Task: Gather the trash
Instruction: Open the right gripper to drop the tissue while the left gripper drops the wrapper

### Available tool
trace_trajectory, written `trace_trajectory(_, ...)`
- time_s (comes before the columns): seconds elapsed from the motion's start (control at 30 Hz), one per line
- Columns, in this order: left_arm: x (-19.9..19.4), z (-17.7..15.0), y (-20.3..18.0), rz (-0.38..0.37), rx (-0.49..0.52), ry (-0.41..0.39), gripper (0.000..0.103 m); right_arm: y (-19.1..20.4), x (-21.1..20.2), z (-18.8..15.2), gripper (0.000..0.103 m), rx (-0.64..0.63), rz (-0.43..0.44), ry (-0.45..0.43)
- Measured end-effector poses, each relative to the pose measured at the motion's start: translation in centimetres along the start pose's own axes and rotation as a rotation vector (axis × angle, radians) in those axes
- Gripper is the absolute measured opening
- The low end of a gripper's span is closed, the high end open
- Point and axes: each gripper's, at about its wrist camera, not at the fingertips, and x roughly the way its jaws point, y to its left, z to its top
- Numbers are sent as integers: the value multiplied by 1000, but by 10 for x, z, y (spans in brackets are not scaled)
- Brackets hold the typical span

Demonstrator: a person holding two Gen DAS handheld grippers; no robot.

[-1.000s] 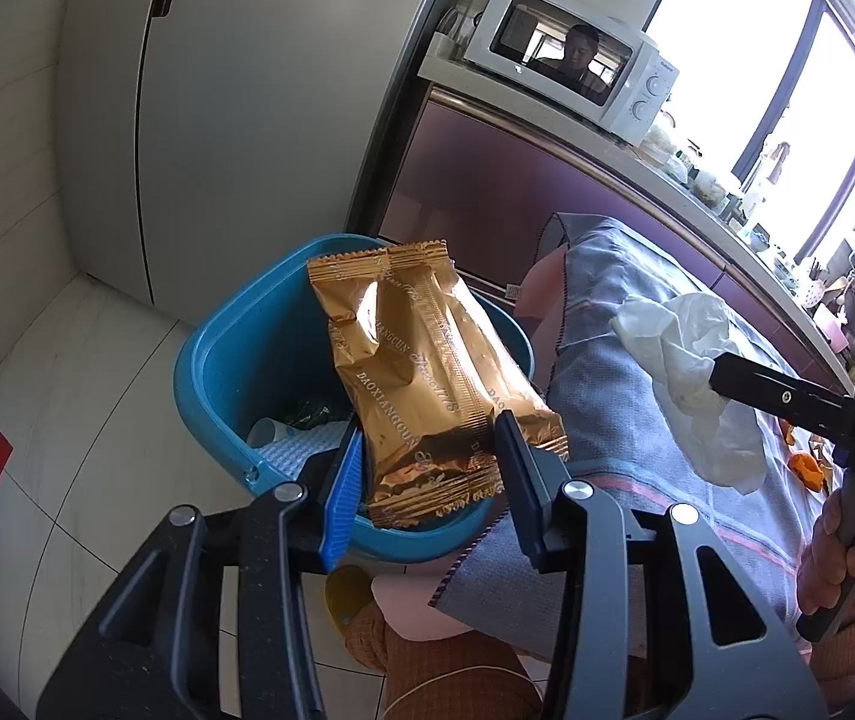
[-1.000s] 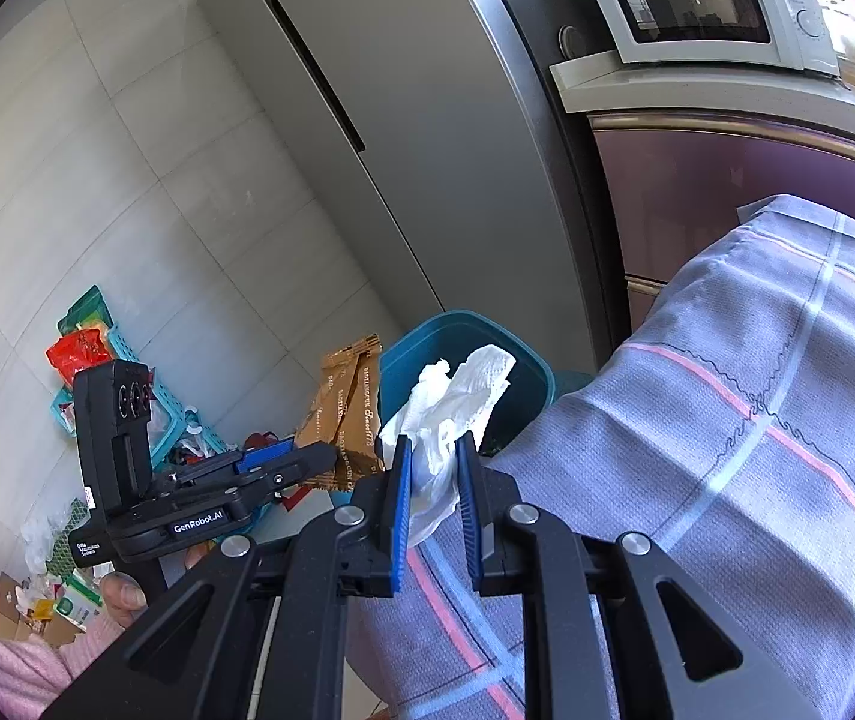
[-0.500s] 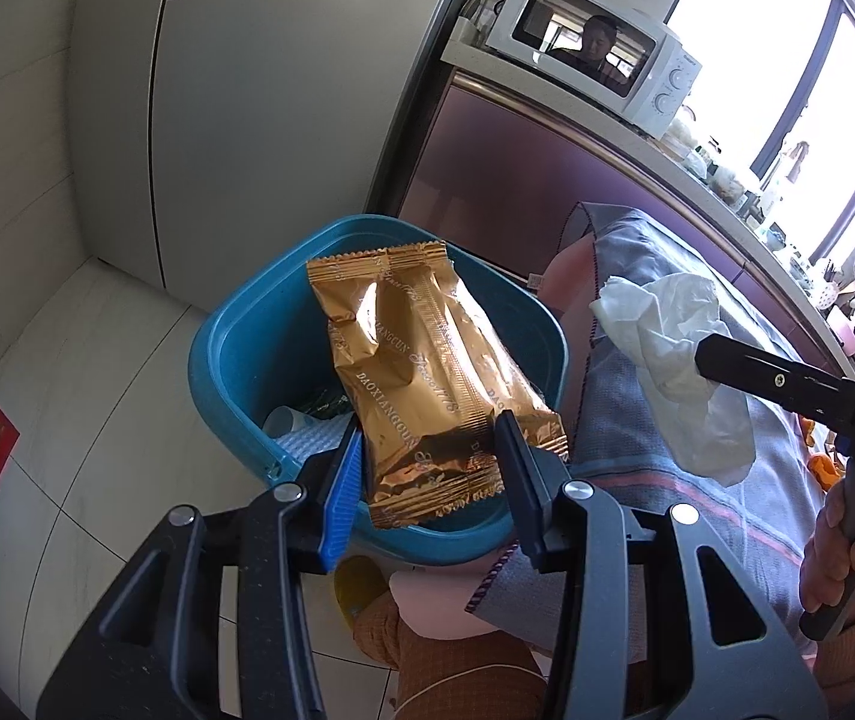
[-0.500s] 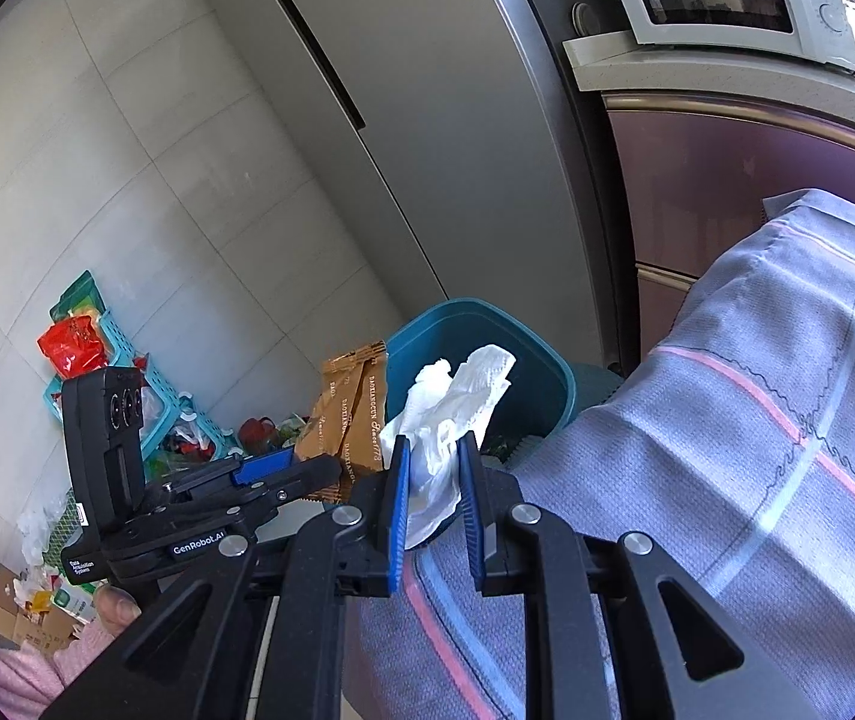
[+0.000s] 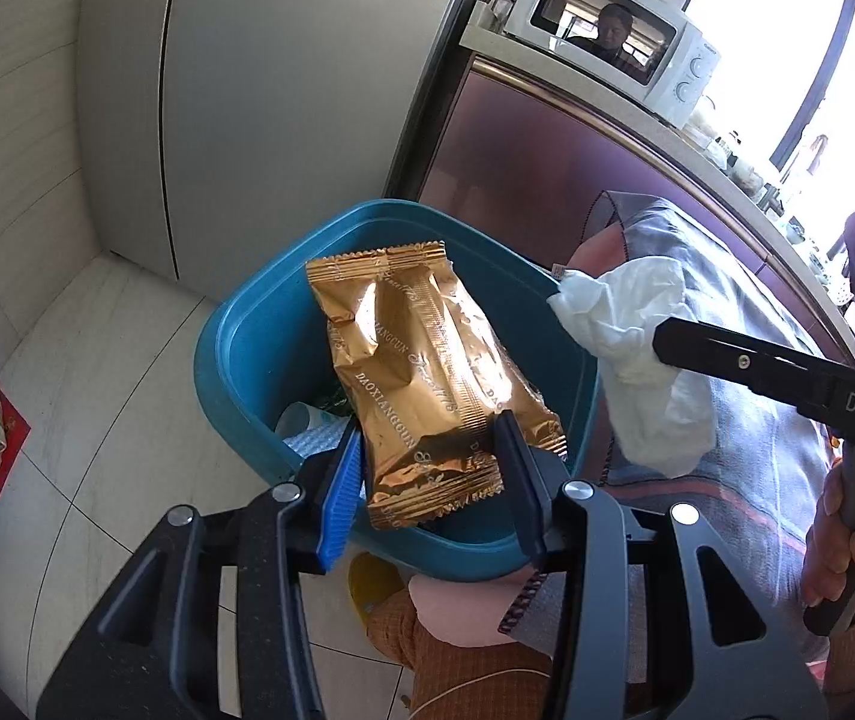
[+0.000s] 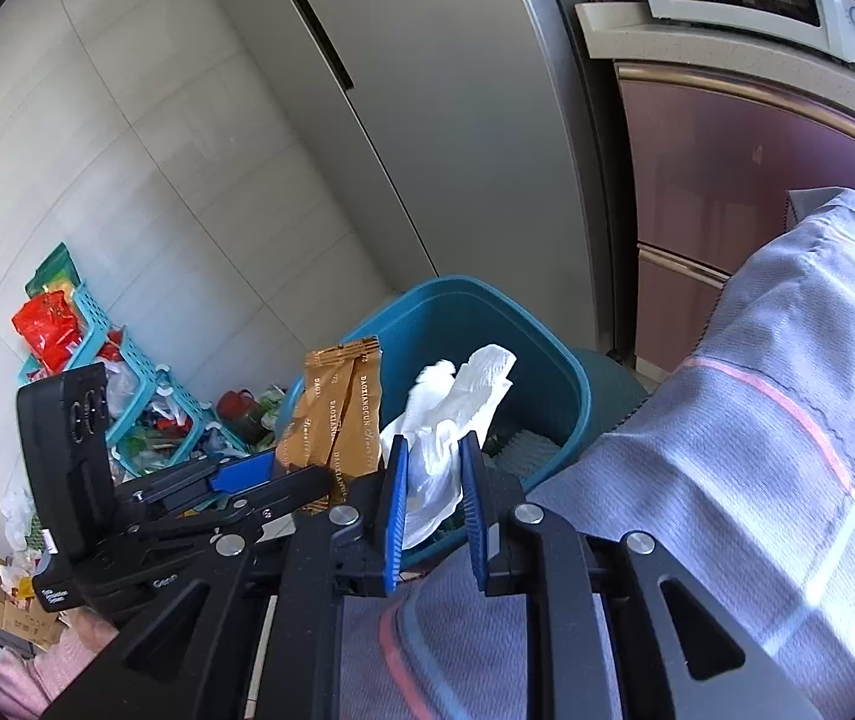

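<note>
- Spillage is the risk we see first: our left gripper (image 5: 427,468) is clamped on the lower end of the gold snack wrapper (image 5: 427,384), which stands up over the open mouth of the blue bin (image 5: 229,360). If we let go while the wrapper leans toward the bin's near rim, it could tip out onto the tiled floor (image 5: 67,420).
- Our right gripper (image 6: 433,468) has its blue pads closed on the crumpled white tissue (image 6: 457,414). In the right wrist view the tissue hangs over the bin's near rim by the cloth-covered table's edge (image 6: 697,480); in the left wrist view it sits just outside the rim. Light and springy, it could drift onto the cloth or cling to a pad.
- The two grippers are near each other above the bin, so they might knock together on release.
- Both our grippers point forward and downward toward the bin, the left from the near rim, the right from the table side, with a hand (image 5: 847,546) around its handle.
</note>
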Motion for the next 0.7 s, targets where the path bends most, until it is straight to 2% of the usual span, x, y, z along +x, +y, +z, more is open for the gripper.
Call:
trace_trajectory(0.13,6,2,1,10,-5,7,45,1,11,3,23,3,-14,18)
trace_trajectory(0.47,9,2,4,0,-34,3,47,-6,17,5,28,35,-6,26)
trace_trajectory(0.6,3,-2,0,-12,-24,-10,52,-10,8,0,28,41,5,11)
trace_trajectory(0.7,-3,-3,-7,-35,-9,-24,58,-11,-2,-5,34,29,4,-11)
